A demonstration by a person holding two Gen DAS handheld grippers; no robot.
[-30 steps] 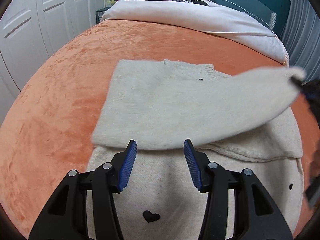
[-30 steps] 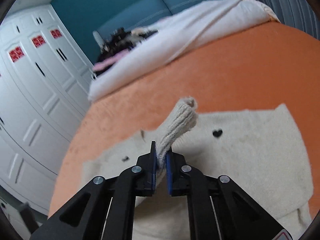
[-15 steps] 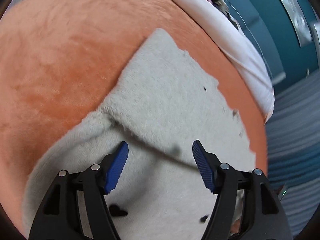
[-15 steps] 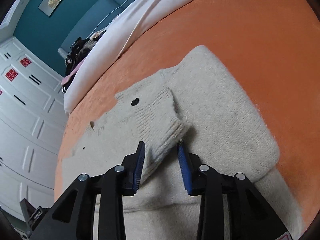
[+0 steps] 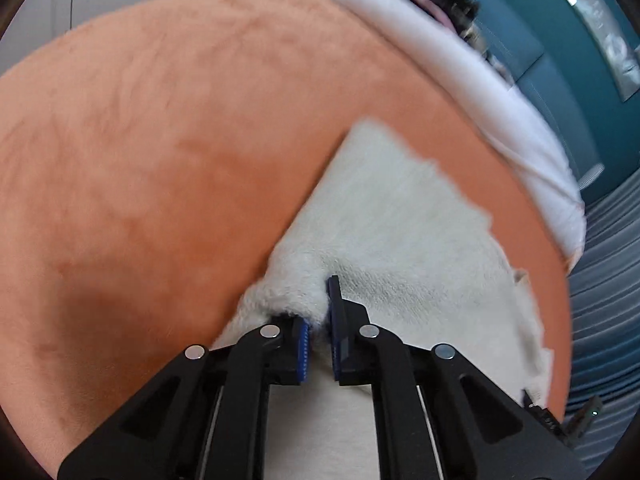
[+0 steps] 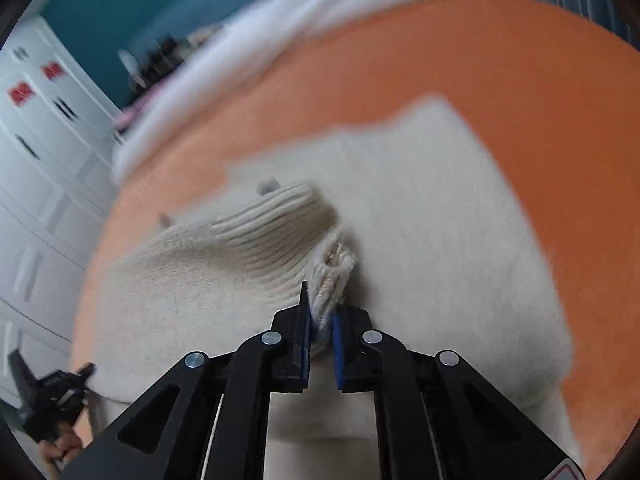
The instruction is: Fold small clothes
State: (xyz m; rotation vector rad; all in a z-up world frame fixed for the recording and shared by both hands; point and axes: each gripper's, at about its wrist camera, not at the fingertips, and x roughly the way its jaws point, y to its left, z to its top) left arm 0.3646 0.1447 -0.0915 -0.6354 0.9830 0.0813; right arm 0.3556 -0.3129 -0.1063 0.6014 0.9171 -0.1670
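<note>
Left gripper (image 5: pixel 318 316) has just closed, pinching the sweater (image 5: pixel 400 232) edge; right gripper (image 6: pixel 320 312) clamps the ribbed cuff (image 6: pixel 332 272); sweater runs near to far.

Cream ribbed sweater (image 6: pixel 400 208) on an orange blanket (image 5: pixel 160 140); blue-padded black tools.

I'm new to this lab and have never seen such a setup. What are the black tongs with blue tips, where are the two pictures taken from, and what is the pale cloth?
There is no robot here: a person holds a two-finger gripper in each hand, and a fisheye camera on each looks along its fingers. One picture comes from the left gripper, the other from the right gripper. A cream knitted sweater lies on an orange blanket on a bed. Both grippers' jaws have just been closing and now pinch the knit: the left at a fuzzy folded edge, the right at the ribbed cuff of a sleeve. The pictures are blurred.
</note>
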